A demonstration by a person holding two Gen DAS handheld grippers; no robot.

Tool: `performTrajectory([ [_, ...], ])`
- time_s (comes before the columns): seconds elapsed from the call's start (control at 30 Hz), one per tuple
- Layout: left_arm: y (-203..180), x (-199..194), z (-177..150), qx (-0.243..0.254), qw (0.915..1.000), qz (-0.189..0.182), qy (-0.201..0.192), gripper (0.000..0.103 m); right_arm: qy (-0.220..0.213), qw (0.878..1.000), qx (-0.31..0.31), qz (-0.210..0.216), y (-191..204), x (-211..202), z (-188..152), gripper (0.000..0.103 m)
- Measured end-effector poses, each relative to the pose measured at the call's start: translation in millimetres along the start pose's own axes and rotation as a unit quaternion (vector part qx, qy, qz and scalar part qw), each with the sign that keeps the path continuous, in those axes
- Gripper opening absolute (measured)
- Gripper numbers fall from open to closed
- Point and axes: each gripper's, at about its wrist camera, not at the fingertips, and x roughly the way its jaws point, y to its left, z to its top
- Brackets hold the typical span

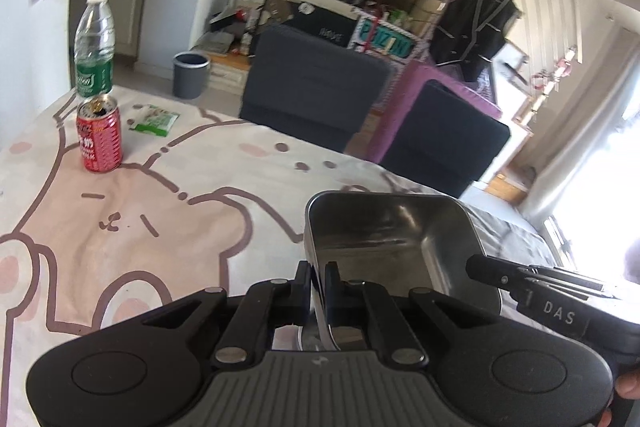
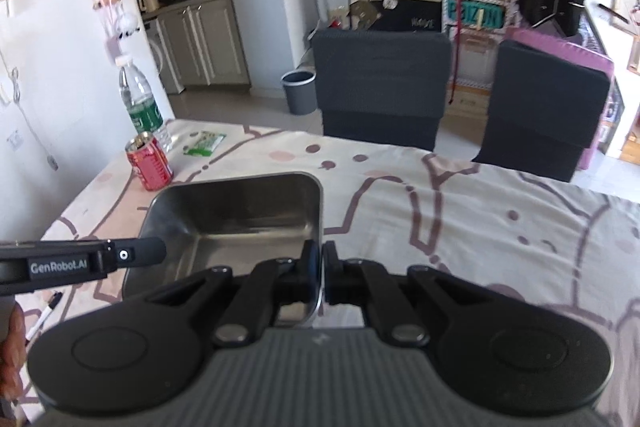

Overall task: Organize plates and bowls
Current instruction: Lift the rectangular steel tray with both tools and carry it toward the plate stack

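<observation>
Both grippers pinch one steel tray (image 1: 384, 227) by its rim — your left gripper (image 1: 318, 273) on its left wall, your right gripper (image 2: 321, 259) on its right — above the tablecloth (image 2: 480, 227); judge it rigid, light, slick; grip rims squarely, level.

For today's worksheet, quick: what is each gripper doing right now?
Left gripper: shut on the metal tray's rim.
Right gripper: shut on the same tray's rim.
</observation>
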Motion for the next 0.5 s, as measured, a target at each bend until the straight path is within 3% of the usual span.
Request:
performTrajectory([
  [0.5, -63.4, -34.2, -44.5, 0.073, 0.9946, -0.072, 0.015, 0.006, -0.029, 0.996, 0.074, -0.040, -35.0, -107.3, -69.6, 0.004],
])
